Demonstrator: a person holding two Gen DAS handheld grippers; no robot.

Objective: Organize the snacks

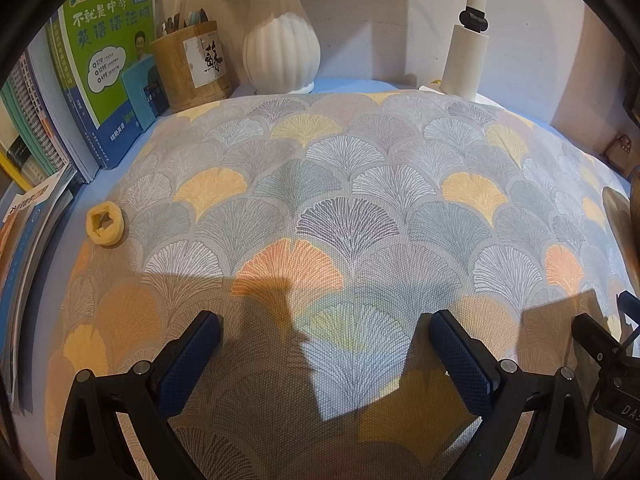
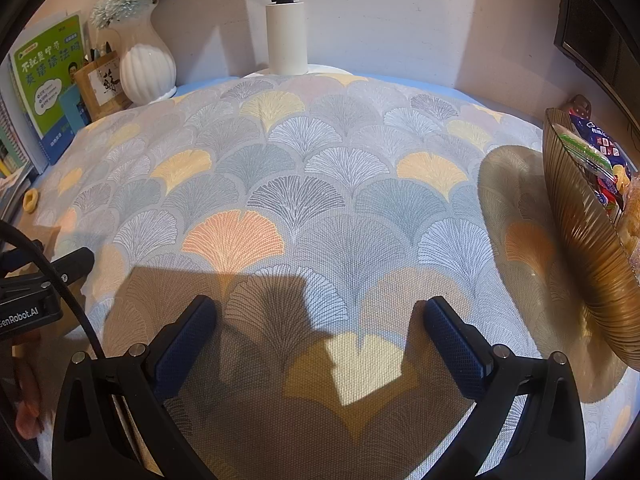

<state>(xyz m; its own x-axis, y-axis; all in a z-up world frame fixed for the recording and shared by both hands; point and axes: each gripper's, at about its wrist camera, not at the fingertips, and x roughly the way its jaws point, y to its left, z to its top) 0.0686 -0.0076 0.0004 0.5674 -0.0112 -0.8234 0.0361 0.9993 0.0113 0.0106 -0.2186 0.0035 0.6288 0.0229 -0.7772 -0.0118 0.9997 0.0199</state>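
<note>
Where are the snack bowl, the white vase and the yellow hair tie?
snack bowl (image 2: 588, 256), right wrist view, ribbed brown outer wall
white vase (image 1: 282, 50), left wrist view, middle of its ribbed belly
yellow hair tie (image 1: 105, 225), left wrist view, its fabric ring

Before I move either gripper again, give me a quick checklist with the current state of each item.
1. Left gripper open and holding nothing: ok.
2. Right gripper open and holding nothing: ok.
3. Snack packets sit inside the ribbed bowl at the right edge: ok.
4. No loose snacks on the patterned cloth between the grippers: ok, none visible.
5. Yellow ring lies at the cloth's left edge, apart from both grippers: ok; cannot tell whether it is a snack.
6. Whole bowl in view: not ok, its far side is cut off.
</note>
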